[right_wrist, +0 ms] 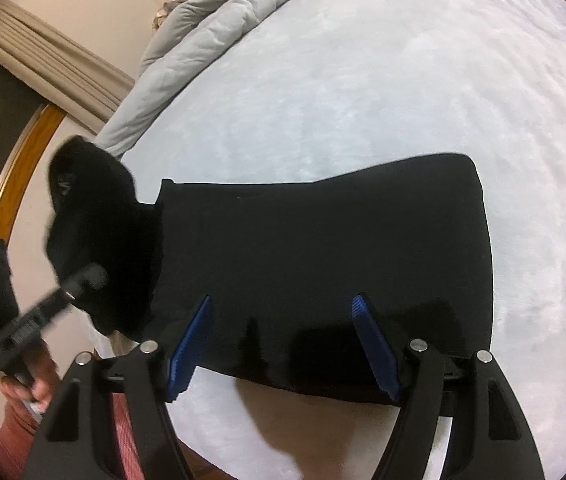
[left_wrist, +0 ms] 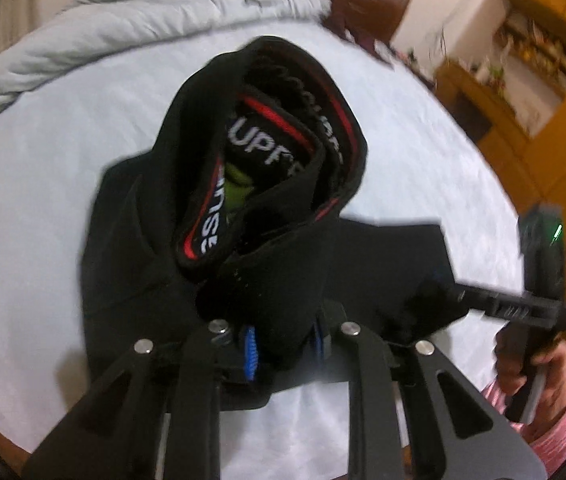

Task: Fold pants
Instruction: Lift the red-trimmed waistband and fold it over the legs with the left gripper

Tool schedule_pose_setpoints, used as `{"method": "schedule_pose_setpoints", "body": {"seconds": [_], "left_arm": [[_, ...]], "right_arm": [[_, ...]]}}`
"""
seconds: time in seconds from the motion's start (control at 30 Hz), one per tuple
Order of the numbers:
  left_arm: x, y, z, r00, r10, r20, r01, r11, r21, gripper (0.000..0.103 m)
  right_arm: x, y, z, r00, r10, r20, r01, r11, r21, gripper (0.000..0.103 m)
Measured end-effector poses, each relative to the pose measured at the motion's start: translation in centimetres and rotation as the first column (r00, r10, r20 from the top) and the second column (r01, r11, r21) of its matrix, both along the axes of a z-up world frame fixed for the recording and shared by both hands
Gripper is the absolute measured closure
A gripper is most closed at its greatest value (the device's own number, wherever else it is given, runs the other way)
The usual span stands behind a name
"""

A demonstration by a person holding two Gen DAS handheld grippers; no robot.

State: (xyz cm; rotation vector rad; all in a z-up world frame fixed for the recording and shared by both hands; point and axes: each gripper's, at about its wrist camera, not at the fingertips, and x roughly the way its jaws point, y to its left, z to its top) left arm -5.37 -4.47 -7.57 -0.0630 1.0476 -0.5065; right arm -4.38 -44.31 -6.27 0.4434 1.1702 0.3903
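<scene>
Black pants [right_wrist: 323, 248] lie partly folded on a pale sheet. My left gripper [left_wrist: 285, 346] is shut on the waistband end [left_wrist: 267, 184] and holds it lifted, so the red-trimmed lettered band gapes toward the camera. In the right wrist view that lifted end [right_wrist: 95, 232] hangs at the left with the left gripper [right_wrist: 83, 284] in it. My right gripper [right_wrist: 283, 344] is open, its blue pads [right_wrist: 193, 344] spread just above the near edge of the flat folded part. In the left wrist view the right gripper [left_wrist: 447, 292] reaches in from the right at the cloth's edge.
The pale sheet [right_wrist: 403, 80] covers the bed. A bunched grey duvet [left_wrist: 143, 12] lies at the far side. Wooden shelves [left_wrist: 531, 64] stand to the right, a curtain and wooden window frame [right_wrist: 15, 160] to the left. A hand in a pink sleeve [left_wrist: 543, 400] holds the right gripper.
</scene>
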Motion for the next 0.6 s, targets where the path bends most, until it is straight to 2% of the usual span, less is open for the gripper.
{"method": "schedule_pose_setpoints", "body": {"seconds": [0.1, 0.17, 0.2, 0.3, 0.37, 0.43, 0.5, 0.6], "left_arm": [[0.2, -2.1, -2.2, 0.997, -0.060, -0.049, 0.062, 0.997, 0.050, 0.071], [0.2, -2.5, -2.3, 0.995, -0.082, -0.063, 0.084, 0.996, 0.032, 0.065], [0.2, -2.4, -2.0, 0.992, -0.097, -0.076, 0.098, 0.995, 0.002, 0.058], [0.0, -0.7, -0.4, 0.979, -0.159, -0.127, 0.135, 0.974, -0.182, 0.044], [-0.1, 1.2, 0.8, 0.983, -0.148, -0.108, 0.119, 0.964, -0.236, 0.034], [0.4, 4.1, 2.1, 0.994, -0.077, -0.073, 0.057, 0.966, -0.253, 0.025], [1.6, 6.9, 2.2, 0.997, 0.042, -0.058, -0.053, 0.980, -0.190, 0.025], [3.3, 10.0, 0.6, 0.975, 0.196, -0.100, -0.206, 0.974, -0.096, 0.025]], "right_arm": [[0.2, -0.2, -0.7, 1.000, -0.008, -0.017, 0.008, 1.000, 0.005, 0.031], [0.3, -0.2, -1.0, 1.000, -0.007, -0.020, 0.007, 1.000, 0.006, 0.031], [0.3, -0.3, -1.0, 1.000, -0.006, -0.019, 0.006, 1.000, 0.008, 0.031], [0.4, -0.3, -1.0, 1.000, -0.004, -0.019, 0.005, 1.000, 0.013, 0.031], [0.3, -0.2, -0.8, 1.000, -0.002, -0.014, 0.002, 1.000, 0.011, 0.030], [0.1, 0.2, -0.1, 1.000, 0.017, 0.005, -0.017, 1.000, 0.022, 0.030], [-0.1, 1.4, 1.3, 0.997, 0.065, 0.048, -0.067, 0.997, 0.046, 0.030], [-0.2, 3.5, 2.9, 0.985, 0.144, 0.092, -0.152, 0.985, 0.084, 0.030]]}}
